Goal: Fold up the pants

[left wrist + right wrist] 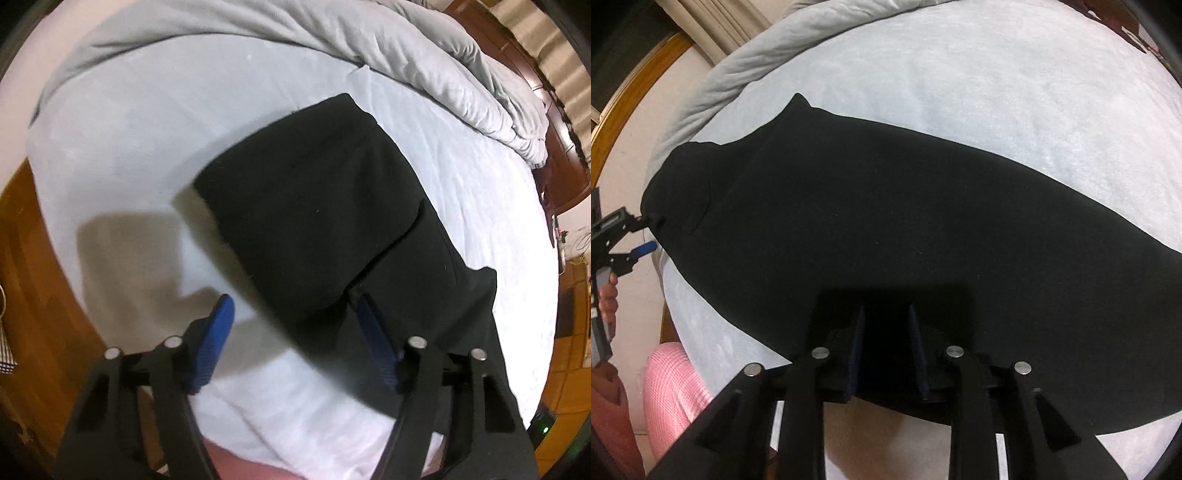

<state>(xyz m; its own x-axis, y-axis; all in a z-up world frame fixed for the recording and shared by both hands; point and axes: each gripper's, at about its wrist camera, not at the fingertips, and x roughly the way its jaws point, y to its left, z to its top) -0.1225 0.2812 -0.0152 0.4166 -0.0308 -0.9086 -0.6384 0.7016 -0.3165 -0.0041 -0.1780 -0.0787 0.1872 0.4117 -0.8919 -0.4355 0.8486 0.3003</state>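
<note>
On the bed, across its pale sheet, lie the black pants, flat and already doubled over, one end toward the rumpled grey duvet heaped along the far side. Now my left gripper hangs over the near end of the pants, tilted steeply down, its blue-padded fingers standing apart: one pad is over bare sheet, the other over black cloth, and neither is pressing on anything that I can see. Its shadow falls on the sheet just beside the pants' edge.

Over to my right gripper, which sits above the long near edge of the pants. Those fingers have a narrow gap between them (everything there is black on black), and I think the gap is empty, though the view is too dark to be sure. From this side the left gripper shows at the pants' far end, gripped by a hand, with a pink-clad leg below beside the bed.
</note>
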